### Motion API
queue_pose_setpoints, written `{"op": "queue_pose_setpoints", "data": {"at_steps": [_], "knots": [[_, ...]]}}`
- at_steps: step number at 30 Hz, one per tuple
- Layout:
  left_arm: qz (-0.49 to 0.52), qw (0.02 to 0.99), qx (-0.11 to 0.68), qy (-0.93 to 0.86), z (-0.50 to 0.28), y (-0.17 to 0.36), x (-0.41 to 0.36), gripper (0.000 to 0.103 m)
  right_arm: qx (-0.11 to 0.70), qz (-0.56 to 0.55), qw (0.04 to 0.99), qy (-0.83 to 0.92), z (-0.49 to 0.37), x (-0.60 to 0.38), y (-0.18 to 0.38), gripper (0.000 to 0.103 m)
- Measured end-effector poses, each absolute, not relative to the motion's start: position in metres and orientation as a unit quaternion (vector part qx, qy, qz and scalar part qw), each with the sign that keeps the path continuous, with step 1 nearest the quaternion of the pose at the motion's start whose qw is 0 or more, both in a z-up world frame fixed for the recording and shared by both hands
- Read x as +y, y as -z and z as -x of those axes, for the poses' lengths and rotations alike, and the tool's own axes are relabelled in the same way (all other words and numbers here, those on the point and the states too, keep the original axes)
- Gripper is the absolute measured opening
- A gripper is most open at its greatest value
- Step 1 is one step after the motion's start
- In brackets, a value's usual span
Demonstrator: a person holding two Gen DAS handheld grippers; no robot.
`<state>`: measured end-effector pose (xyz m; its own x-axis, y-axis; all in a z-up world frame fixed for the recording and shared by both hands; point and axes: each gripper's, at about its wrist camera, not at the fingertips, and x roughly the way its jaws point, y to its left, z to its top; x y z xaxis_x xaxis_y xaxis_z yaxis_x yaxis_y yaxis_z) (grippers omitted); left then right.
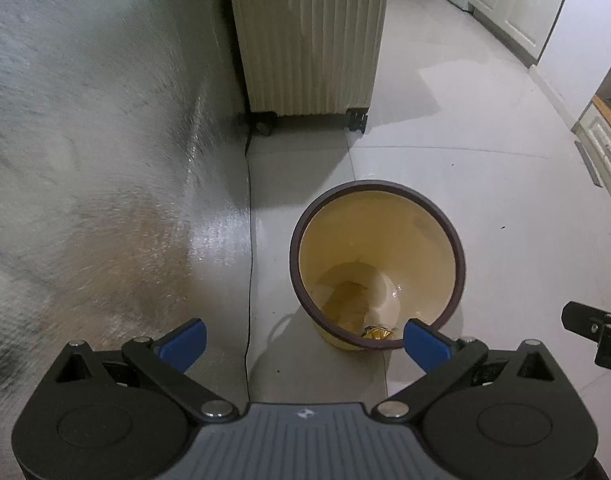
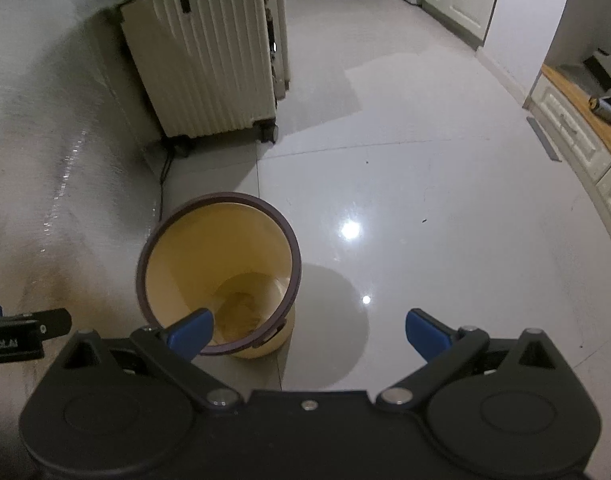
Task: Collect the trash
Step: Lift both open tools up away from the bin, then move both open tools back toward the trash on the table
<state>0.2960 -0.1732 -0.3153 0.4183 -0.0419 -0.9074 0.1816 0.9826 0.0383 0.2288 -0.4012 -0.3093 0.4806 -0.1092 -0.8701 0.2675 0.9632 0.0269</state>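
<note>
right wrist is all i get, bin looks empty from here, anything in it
Observer: Yes. The left wrist view shows a small gold crumpled piece at the bottom of the bin, near its closest wall.
Operator: is the left gripper holding something
Observer: No. The left gripper is open with nothing between its blue fingers.
Operator: where is it relative to the bin
Observer: Left of the bin; only its right-hand finger overlaps the near rim.
</note>
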Motion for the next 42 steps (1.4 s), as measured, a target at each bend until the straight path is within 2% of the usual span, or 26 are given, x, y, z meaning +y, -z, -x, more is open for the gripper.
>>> {"op": "queue_pose_setpoints", "data": {"at_steps": [11,23,30,42], "knots": [[-0.059,0.869,0.483,0.087,-0.235,0.232,-0.175,0.103,0.437,-0.076,0.886,0.136,-0.151,-0.404,0.220,0.103],[-0.047,0.916,0.381,0.120,-0.165,0.121,-0.169,0.103,0.340,-0.070,0.925,0.153,-0.076,-0.394,0.117,0.103],[-0.037,0.937,0.324,0.122,-0.130,0.066,-0.152,0.103,0.287,-0.069,0.943,0.156,-0.047,-0.382,0.074,0.103],[-0.022,0.963,0.250,0.095,-0.079,0.002,-0.095,0.103,0.201,-0.058,0.970,0.128,-0.018,-0.334,0.012,0.103]]}}
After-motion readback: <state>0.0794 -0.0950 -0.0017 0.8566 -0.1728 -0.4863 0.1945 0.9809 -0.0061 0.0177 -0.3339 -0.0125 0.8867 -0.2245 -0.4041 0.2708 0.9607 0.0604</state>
